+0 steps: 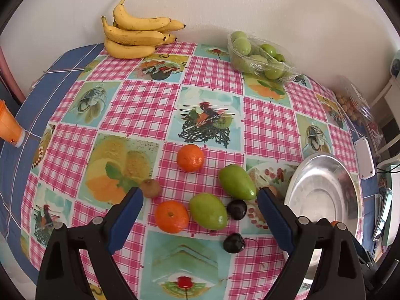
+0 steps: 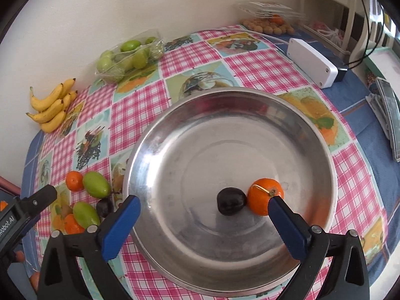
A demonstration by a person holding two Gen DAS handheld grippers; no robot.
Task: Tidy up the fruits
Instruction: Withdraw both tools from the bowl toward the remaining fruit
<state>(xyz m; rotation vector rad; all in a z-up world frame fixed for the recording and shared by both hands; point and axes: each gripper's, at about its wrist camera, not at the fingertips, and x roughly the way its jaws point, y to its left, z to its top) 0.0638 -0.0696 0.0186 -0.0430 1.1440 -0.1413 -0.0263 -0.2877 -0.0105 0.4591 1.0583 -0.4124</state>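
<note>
The loose fruit lies just ahead of our left gripper (image 1: 200,195), whose jaws stand wide apart and empty: a mandarin (image 1: 171,216) and a green mango (image 1: 208,211) sit between them, with a dark plum (image 1: 236,209) toward the right jaw. We judge the mandarin the easiest take; we should centre it and close gently. Our right gripper (image 2: 203,203), also spread and holding nothing, hovers over the steel bowl (image 2: 175,130) on the counter (image 2: 130,115), with a plum (image 2: 231,201) and a mandarin (image 2: 262,196) lying in the bowl beneath it.

Table (image 1: 210,75) covered by checked cloth, bananas (image 1: 135,35) and bagged green fruit (image 1: 260,55) set along far edge, steel bowl (image 2: 160,150) and loose fruit placed near front edge
</note>
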